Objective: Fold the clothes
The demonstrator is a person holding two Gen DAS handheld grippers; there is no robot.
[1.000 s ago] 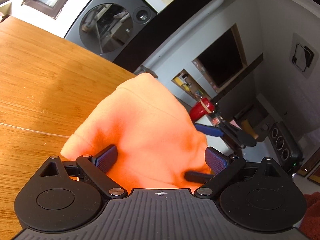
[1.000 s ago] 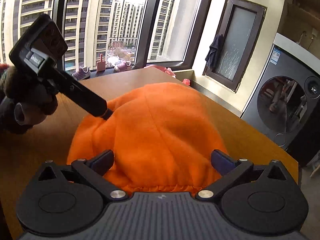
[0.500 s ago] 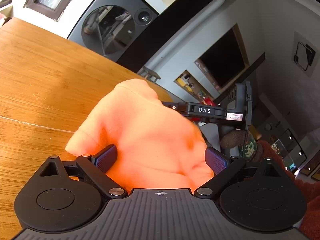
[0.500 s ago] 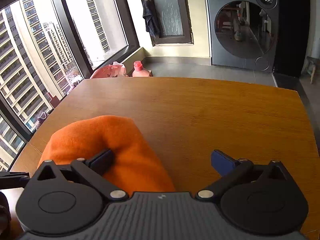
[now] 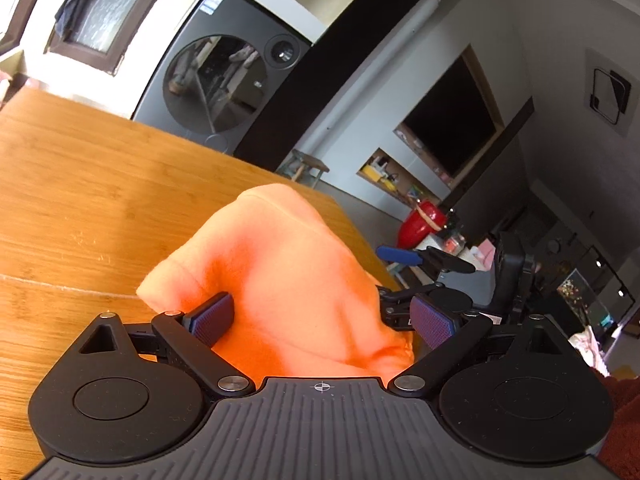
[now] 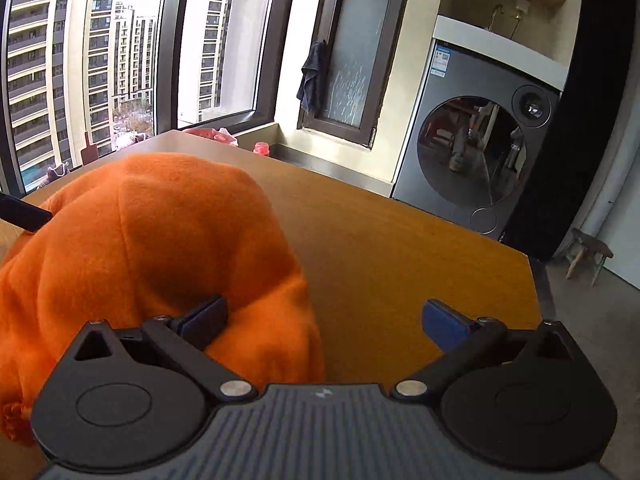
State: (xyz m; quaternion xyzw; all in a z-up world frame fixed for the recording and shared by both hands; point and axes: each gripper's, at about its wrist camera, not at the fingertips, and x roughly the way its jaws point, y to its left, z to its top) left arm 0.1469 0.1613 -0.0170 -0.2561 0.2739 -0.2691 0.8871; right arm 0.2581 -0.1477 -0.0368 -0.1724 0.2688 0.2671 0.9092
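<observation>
An orange fleece garment point(image 5: 292, 280) lies bunched on the wooden table point(image 5: 80, 184). My left gripper point(image 5: 320, 316) is open, with the cloth heaped between its fingers and against its left pad point(image 5: 210, 316). The right gripper's fingers point(image 5: 400, 255) show beyond the cloth in the left wrist view. In the right wrist view the garment point(image 6: 160, 240) fills the left side. My right gripper point(image 6: 324, 322) is open; its left pad point(image 6: 204, 320) touches the cloth and its right pad point(image 6: 444, 326) is over bare table point(image 6: 400, 260).
A grey washing machine point(image 6: 480, 152) stands past the table's far edge. Windows point(image 6: 100, 60) run along the left. A small stool point(image 6: 588, 252) is on the floor at right. A red object point(image 5: 422, 222) and shelving lie beyond the table in the left wrist view.
My right gripper has swung around the garment, from facing it squarely to its right side. The left gripper has stayed open around the cloth with a slight shift.
</observation>
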